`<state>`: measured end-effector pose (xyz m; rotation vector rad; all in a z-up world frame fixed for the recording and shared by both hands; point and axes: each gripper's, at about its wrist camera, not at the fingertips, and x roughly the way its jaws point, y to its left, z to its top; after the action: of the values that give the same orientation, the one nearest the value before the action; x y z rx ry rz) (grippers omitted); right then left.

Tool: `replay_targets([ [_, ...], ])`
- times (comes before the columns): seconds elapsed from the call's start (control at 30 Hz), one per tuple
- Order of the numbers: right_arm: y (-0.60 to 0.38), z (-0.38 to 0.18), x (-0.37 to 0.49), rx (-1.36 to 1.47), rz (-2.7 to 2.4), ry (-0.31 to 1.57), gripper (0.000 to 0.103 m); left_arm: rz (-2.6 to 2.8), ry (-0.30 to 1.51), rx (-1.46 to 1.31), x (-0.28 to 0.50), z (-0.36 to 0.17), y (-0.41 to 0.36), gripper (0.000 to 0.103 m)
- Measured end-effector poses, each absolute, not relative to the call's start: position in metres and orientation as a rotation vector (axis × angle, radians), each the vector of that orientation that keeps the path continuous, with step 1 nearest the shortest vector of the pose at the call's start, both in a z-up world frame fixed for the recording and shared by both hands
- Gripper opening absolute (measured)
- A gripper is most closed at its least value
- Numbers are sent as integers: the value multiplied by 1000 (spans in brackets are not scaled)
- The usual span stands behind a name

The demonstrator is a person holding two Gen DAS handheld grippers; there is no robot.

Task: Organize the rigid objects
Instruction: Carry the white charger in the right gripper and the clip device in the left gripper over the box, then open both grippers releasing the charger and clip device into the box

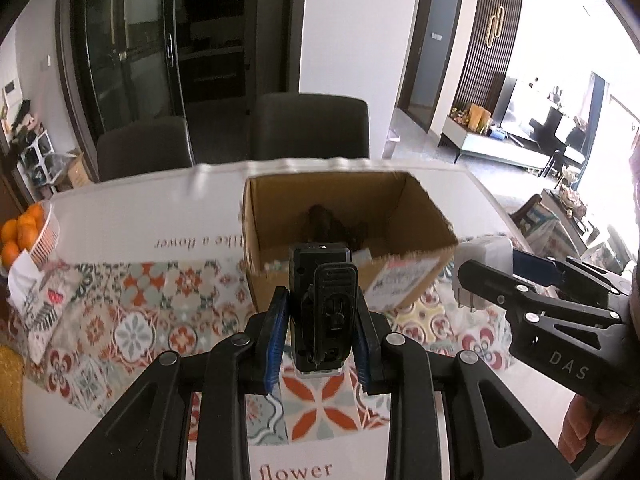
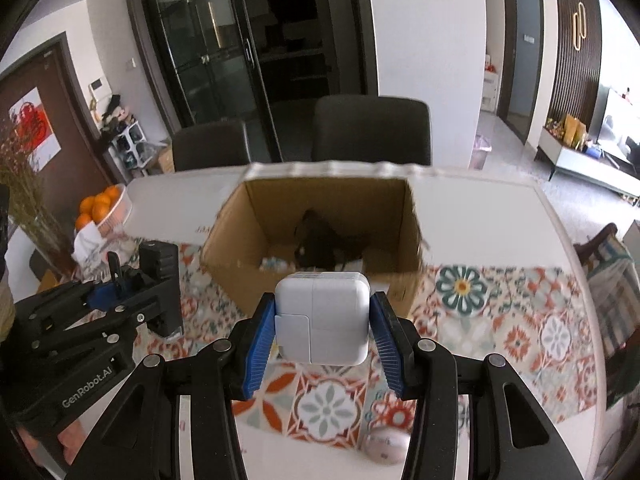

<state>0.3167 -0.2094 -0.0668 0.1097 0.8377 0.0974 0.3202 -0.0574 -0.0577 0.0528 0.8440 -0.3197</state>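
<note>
My left gripper (image 1: 322, 316) is shut on a black clip-backed device (image 1: 323, 304), held upright above the patterned table runner, just short of an open cardboard box (image 1: 420, 208). My right gripper (image 2: 323, 320) is shut on a white square power adapter (image 2: 323, 316), also lifted in front of the box (image 2: 232, 236). Each view shows the other hand: the right gripper (image 1: 486, 276) with the adapter (image 1: 482, 256) at the right, the left gripper (image 2: 132, 292) with the black device (image 2: 160, 276) at the left. A dark object (image 2: 320, 240) lies inside the box.
A bowl of oranges (image 2: 102, 208) and a folded cloth (image 1: 36, 304) sit at the table's left end. Two dark chairs (image 2: 372, 128) stand behind the table. A small round white object (image 2: 386, 444) lies on the runner near the front edge. A hand (image 1: 592, 428) grips the right tool.
</note>
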Motion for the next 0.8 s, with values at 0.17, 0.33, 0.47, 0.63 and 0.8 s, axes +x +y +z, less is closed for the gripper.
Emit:
replay_targets([
  [0.17,-213,-52,338,101,85,807,47,-313,818,57,341,-45,-60,29],
  [0.33,-218,-45,357,105,83,795,47,-317,811,58,363,-39,-64,29],
  [0.47,-221,-45,374,107,78,799,47,-316,813,59,379,-38,-66,29],
  [0.63,-228,-49,399,120,79,820,47,-313,827,64,402,-40,-72,29],
  [0.8,-231,-59,425,121,75,855,47,-307,844,87,425,-47,-77,29],
])
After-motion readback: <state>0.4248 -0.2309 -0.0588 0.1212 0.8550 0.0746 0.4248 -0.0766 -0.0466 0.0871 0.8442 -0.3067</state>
